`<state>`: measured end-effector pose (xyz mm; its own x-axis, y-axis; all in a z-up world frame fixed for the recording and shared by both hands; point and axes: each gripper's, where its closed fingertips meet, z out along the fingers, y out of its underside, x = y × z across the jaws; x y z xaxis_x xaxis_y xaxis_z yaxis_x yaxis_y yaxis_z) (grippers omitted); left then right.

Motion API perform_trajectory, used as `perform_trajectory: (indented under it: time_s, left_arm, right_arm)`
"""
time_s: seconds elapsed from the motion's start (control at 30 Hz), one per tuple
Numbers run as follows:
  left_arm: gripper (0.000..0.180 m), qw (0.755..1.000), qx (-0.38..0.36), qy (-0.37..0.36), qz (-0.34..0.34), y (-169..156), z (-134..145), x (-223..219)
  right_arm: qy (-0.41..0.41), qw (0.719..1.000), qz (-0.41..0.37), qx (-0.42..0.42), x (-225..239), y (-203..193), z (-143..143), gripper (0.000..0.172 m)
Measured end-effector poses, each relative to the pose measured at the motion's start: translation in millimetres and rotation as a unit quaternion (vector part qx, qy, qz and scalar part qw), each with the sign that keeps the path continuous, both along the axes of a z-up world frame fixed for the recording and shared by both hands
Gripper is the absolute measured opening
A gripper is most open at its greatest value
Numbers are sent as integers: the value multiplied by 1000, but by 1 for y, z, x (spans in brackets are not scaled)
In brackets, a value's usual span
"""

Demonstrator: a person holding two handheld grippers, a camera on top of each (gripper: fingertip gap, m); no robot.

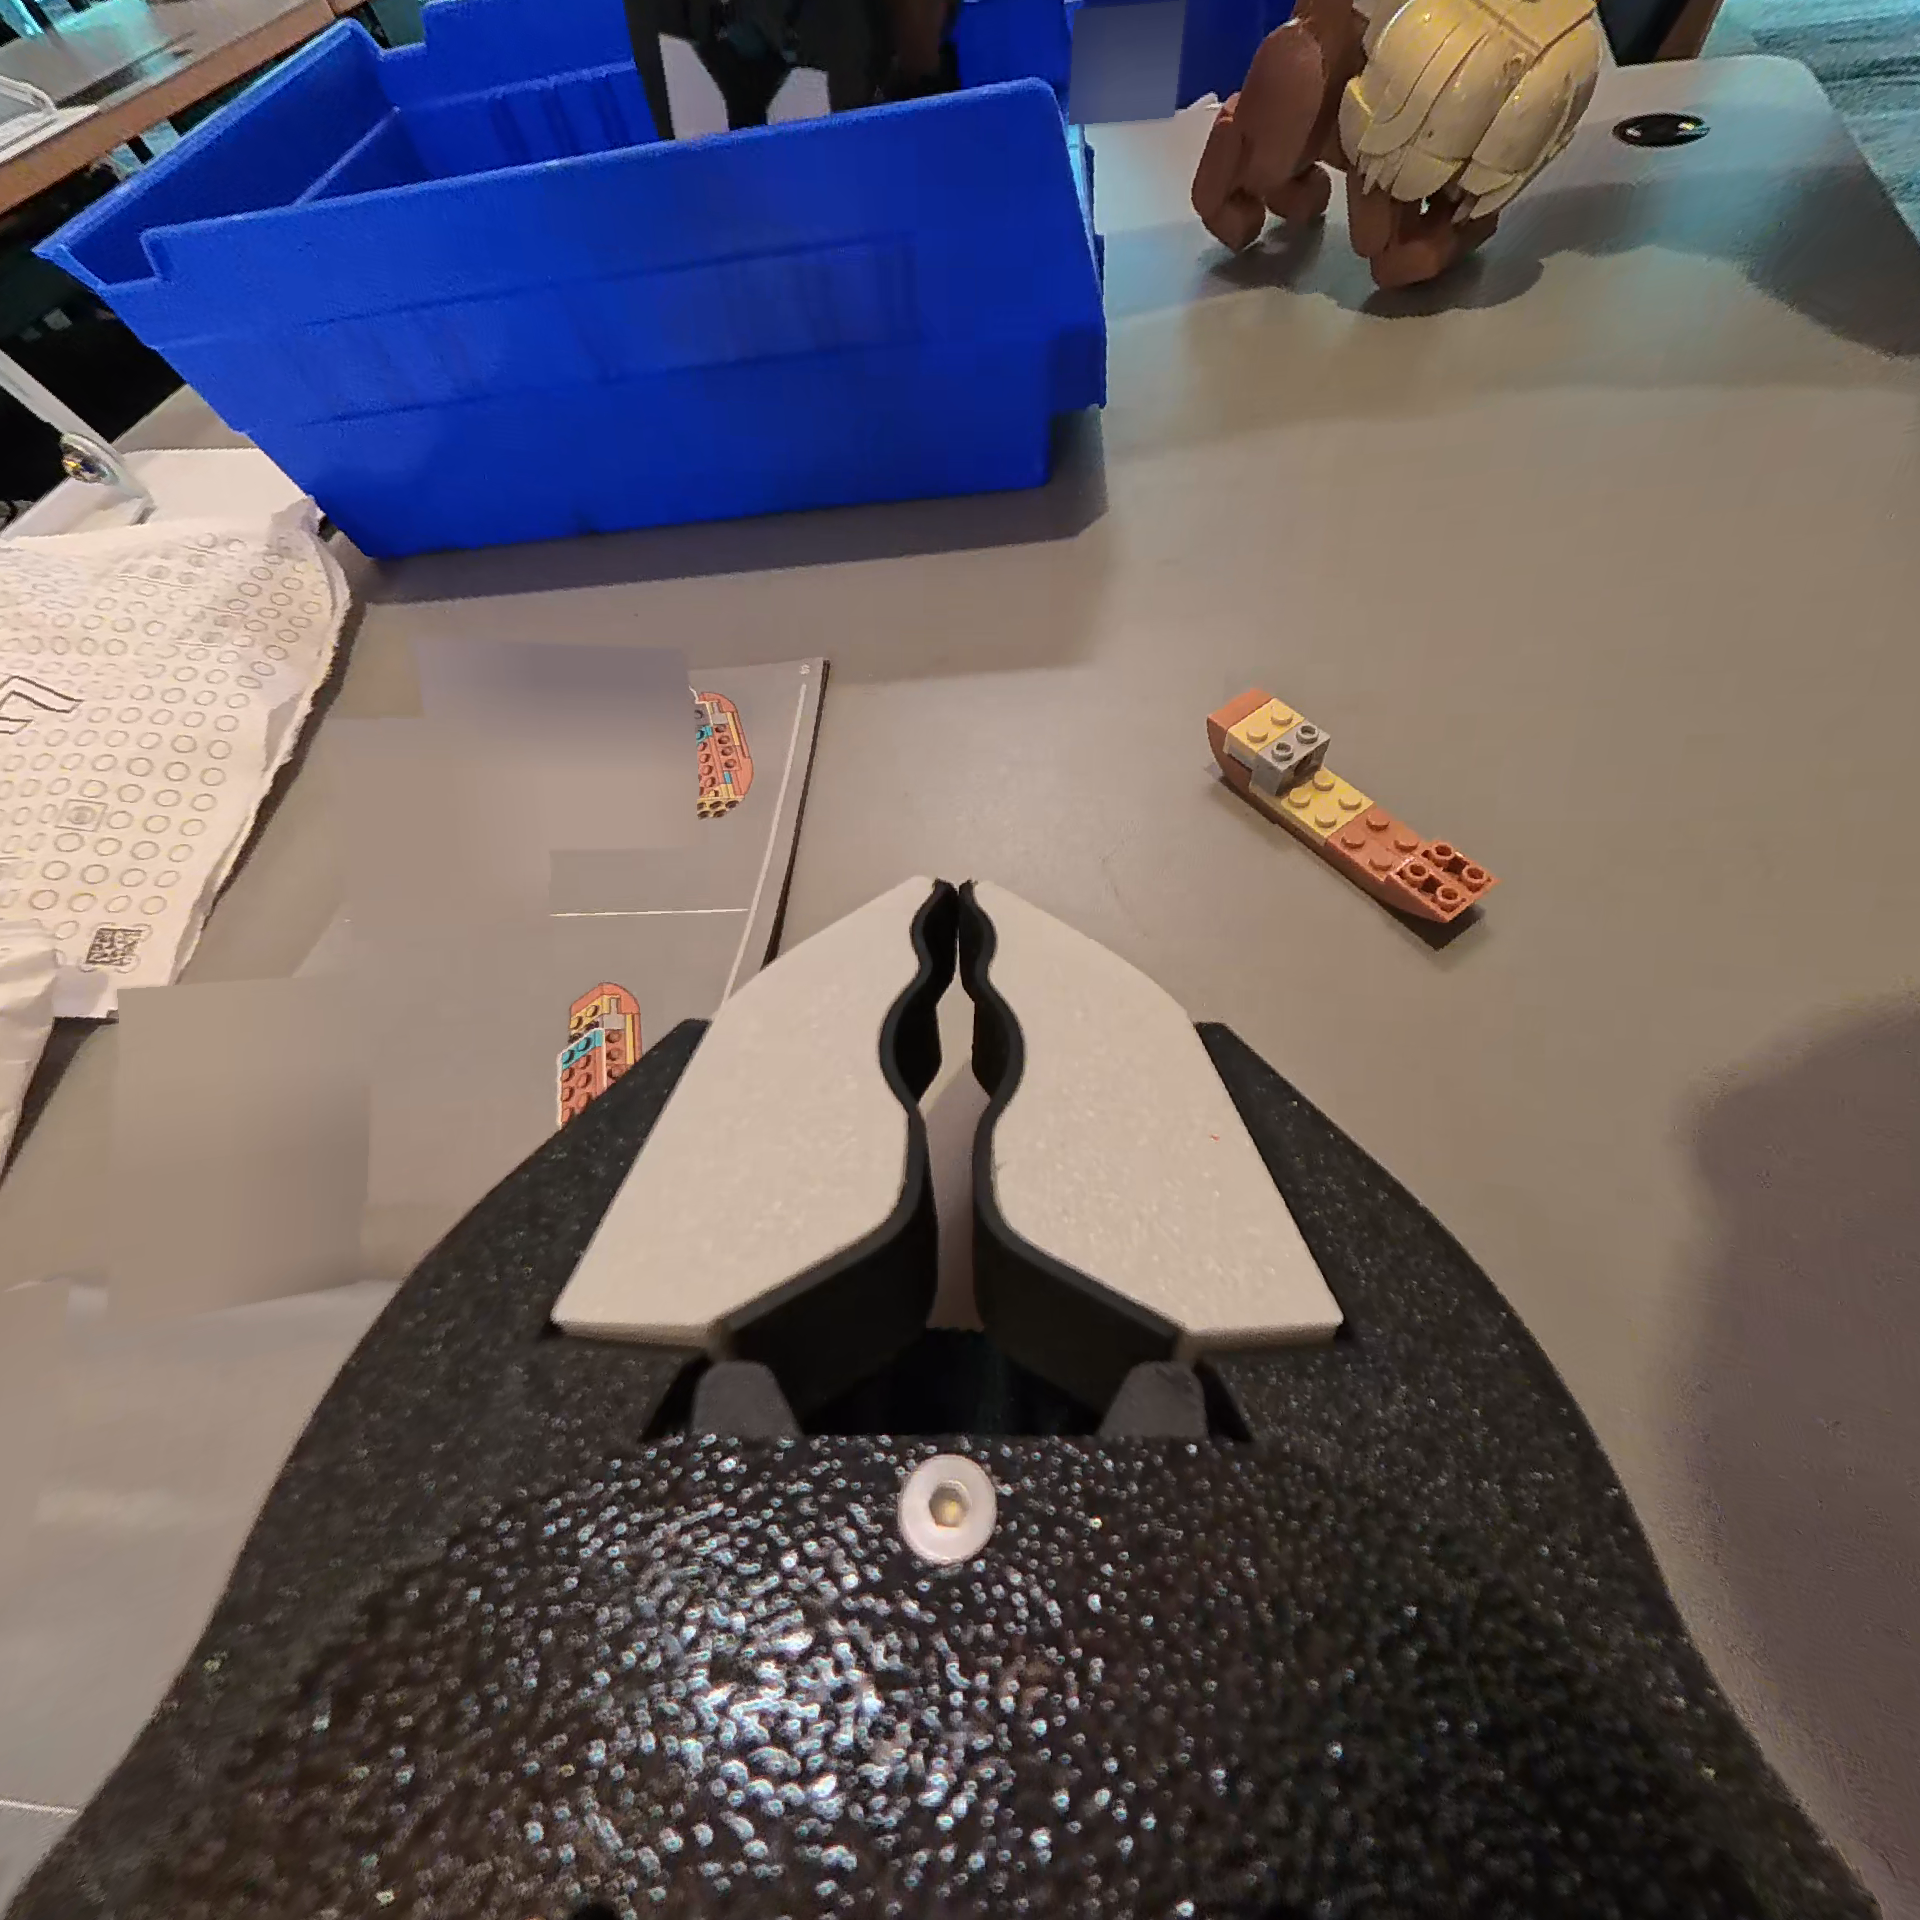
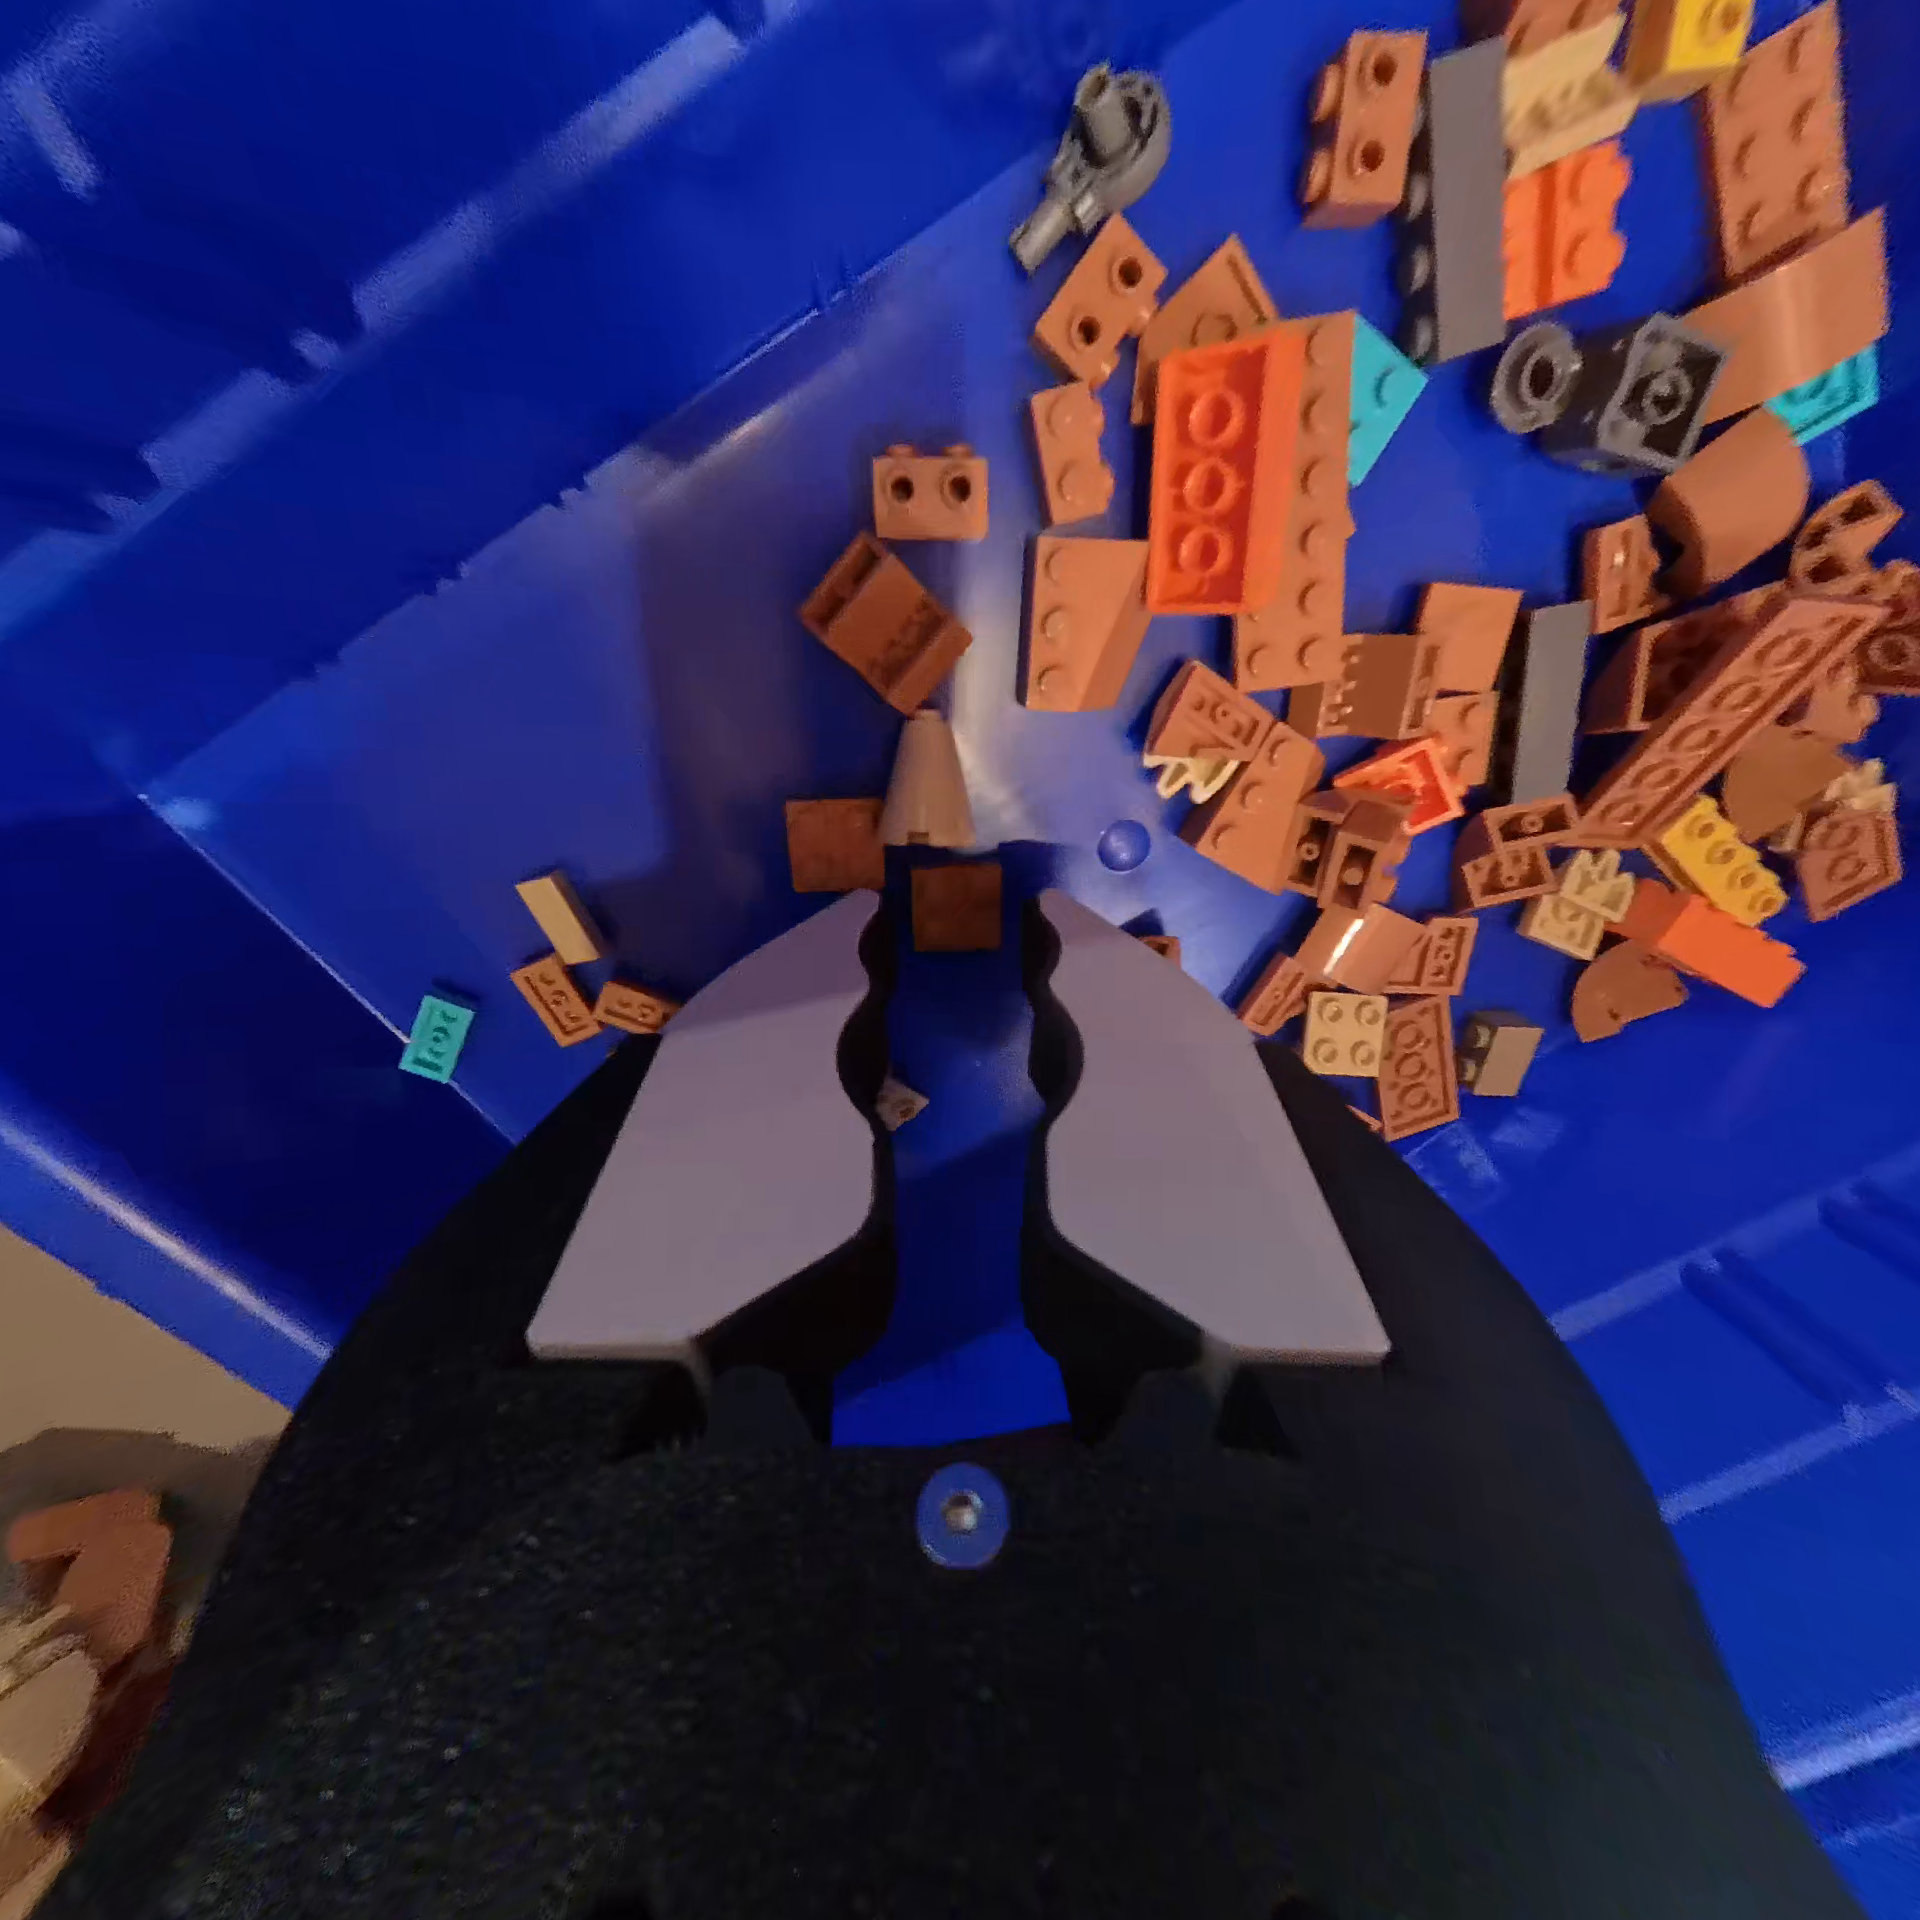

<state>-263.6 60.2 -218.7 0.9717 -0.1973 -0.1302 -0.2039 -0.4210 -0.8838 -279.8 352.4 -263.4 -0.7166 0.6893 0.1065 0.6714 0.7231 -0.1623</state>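
Observation:
In the left wrist view my left gripper (image 1: pixel 957 886) is shut, tips touching with nothing between them, above a grey table (image 1: pixel 1351 1143). A small brown, yellow and grey brick assembly (image 1: pixel 1351 816) lies on the table ahead to its right. In the right wrist view my right gripper (image 2: pixel 956 899) is open, low inside a blue bin (image 2: pixel 416 623). A small brown square tile (image 2: pixel 956 912) lies between its fingertips, with a gap to each pad. A tan cone (image 2: pixel 928 784) and a second brown tile (image 2: pixel 831 857) lie just beyond.
A pile of brown, orange, yellow, teal and grey bricks (image 2: pixel 1455 623) fills the bin's right side. On the table are a blue bin (image 1: pixel 623 343), an open instruction booklet (image 1: pixel 623 810), a torn paper bag (image 1: pixel 135 748) and a brown and cream brick figure (image 1: pixel 1403 135). Left tips to right tips: about 30 cm.

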Motion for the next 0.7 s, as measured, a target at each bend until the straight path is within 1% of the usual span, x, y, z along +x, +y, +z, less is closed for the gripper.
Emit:
perform_trajectory:
  time_s: [0.03,0.2,0.23,0.3,0.37,0.43,0.47,0.5,0.53,0.6,0.63,0.7]
  left_arm:
    - [0,1000,0,0,2,0,0,-1]
    - [0,1000,11,-2,13,-5,3,-5]
    - [0,1000,13,-3,14,-6,4,-6]
    - [0,1000,14,-3,18,-10,4,-8]
    - [0,1000,15,-3,21,-13,5,-10]
    - [0,1000,15,-5,19,-15,5,-9]
    - [0,1000,13,-4,16,-15,4,-9]
    - [0,1000,9,-1,12,-15,3,-7]
    - [0,1000,4,6,7,-15,1,-5]
    - [0,1000,-8,21,-2,-15,-4,0]
    - [0,999,-16,27,-8,-16,-6,3]
    - [0,999,-34,36,-18,-17,-12,8]
  right_arm:
    - [-10,1000,-6,-5,1,-1,-1,17]
    - [-13,1000,-22,2,4,2,2,16]
    - [3,1000,-24,6,4,3,10,16]
    - [53,998,-26,-17,7,-8,39,16]
    - [117,991,-5,-68,17,-40,81,16]
    - [170,976,46,-130,37,-93,117,15]
    - [186,967,81,-156,50,-124,127,15]
    - [194,958,113,-176,62,-153,130,15]
    - [196,951,142,-194,74,-180,128,15]
    - [184,937,185,-234,93,-226,114,15]
    - [172,932,201,-249,99,-243,104,15]
    - [148,926,221,-267,107,-263,82,15]
